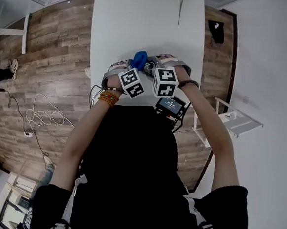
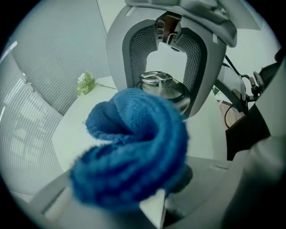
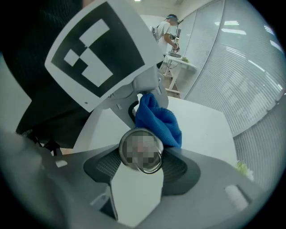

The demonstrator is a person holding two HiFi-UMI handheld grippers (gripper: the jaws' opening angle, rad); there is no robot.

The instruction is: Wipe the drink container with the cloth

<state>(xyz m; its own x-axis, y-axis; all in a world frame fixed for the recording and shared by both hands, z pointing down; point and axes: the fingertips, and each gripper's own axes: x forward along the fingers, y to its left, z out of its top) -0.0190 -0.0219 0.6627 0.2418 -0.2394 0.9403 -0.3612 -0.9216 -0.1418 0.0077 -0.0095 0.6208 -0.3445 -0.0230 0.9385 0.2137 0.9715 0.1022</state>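
My left tongs (image 2: 147,197) clenched on fluffy blue cloth (image 2: 134,152). My right tongs (image 3: 142,157) clasp shiny steel drink container (image 2: 161,86), long axis along jaws, lid facing me. Cloth just beside lid, far side; contact unclear. Wipe likely left's short reach inward.

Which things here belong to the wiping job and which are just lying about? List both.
Job:
- blue cloth, gripped in the left tongs
- metal drink container, between the right tongs

Lying about:
- green sprig on the table
- white cable on the floor
- small screen device near the table's edge
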